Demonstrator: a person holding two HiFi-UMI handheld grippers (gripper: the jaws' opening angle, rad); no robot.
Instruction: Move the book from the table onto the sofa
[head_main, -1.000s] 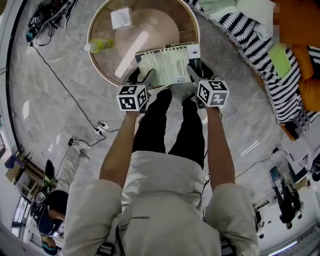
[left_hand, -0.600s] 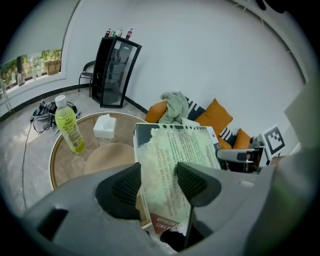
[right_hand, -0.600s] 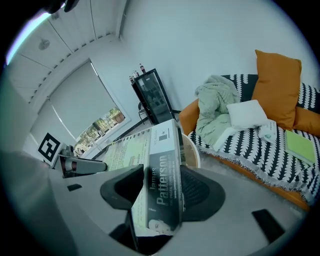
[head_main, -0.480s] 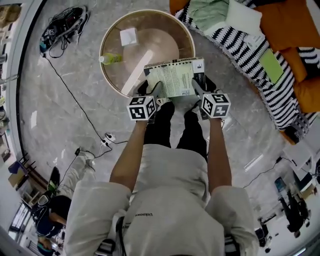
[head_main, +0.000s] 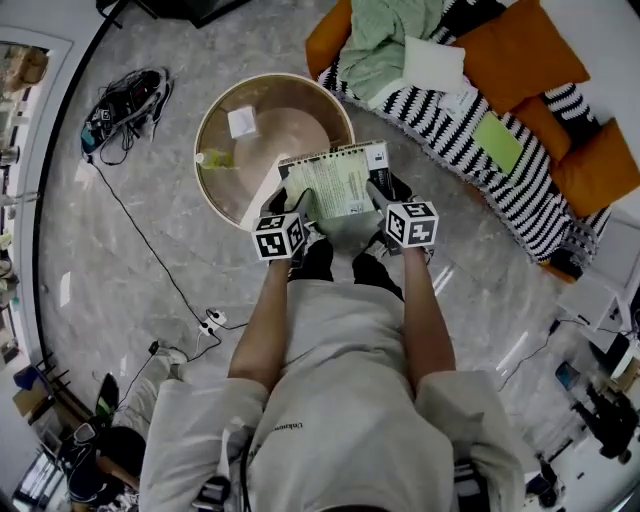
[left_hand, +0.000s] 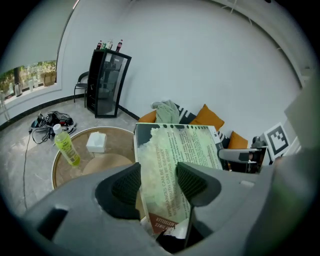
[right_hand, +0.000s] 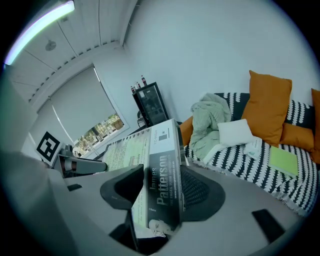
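Observation:
The book (head_main: 335, 182), pale green on its cover with a grey spine, hangs in the air between both grippers, above the near edge of the round table (head_main: 218, 190). My left gripper (head_main: 291, 211) is shut on the book's (left_hand: 175, 165) left edge. My right gripper (head_main: 381, 198) is shut on its spine side (right_hand: 162, 185). The sofa (head_main: 480, 140), with a black-and-white striped cover and orange cushions, lies to the right and ahead of the book.
On the table stand a yellow-green bottle (head_main: 212, 158) and a white box (head_main: 240, 122). A green blanket (head_main: 385, 40), a white pillow (head_main: 434, 65) and a green booklet (head_main: 498, 142) lie on the sofa. Cables (head_main: 120, 100) trail over the floor at left. A black cabinet (left_hand: 106, 82) stands by the wall.
The book, held by both grippers, has risen off the table and come nearer the person. The view has swung so more of the sofa shows.

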